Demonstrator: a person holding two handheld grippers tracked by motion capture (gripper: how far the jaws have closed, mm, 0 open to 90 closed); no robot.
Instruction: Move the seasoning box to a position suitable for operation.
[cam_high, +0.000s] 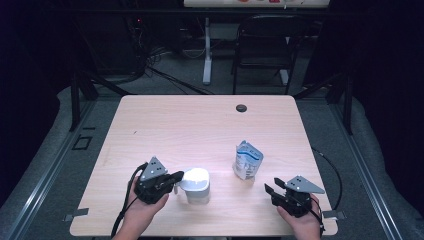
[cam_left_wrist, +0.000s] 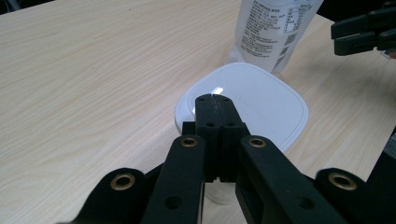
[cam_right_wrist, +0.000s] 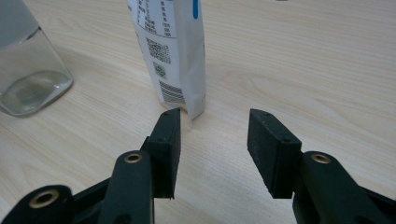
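A clear square container (cam_high: 198, 190) with a white lid (cam_left_wrist: 266, 100) stands near the table's front edge, left of centre. My left gripper (cam_high: 178, 176) is shut, its jaws pressed flat together with nothing visible between them. In the left gripper view its tips (cam_left_wrist: 212, 97) lie over the lid's near edge. To the right stands a white and blue pouch (cam_high: 247, 160), upright. My right gripper (cam_high: 271, 186) is open, its jaws (cam_right_wrist: 213, 140) pointing at the pouch's base (cam_right_wrist: 180, 70) and a little short of it. The container's glass wall (cam_right_wrist: 28, 70) shows at the left of that view.
The light wooden table (cam_high: 200, 125) has a dark cable hole (cam_high: 241, 108) near its far edge. Behind the table stand a black folding chair (cam_high: 265, 45) and a white desk leg (cam_high: 206, 55), with cables on the floor.
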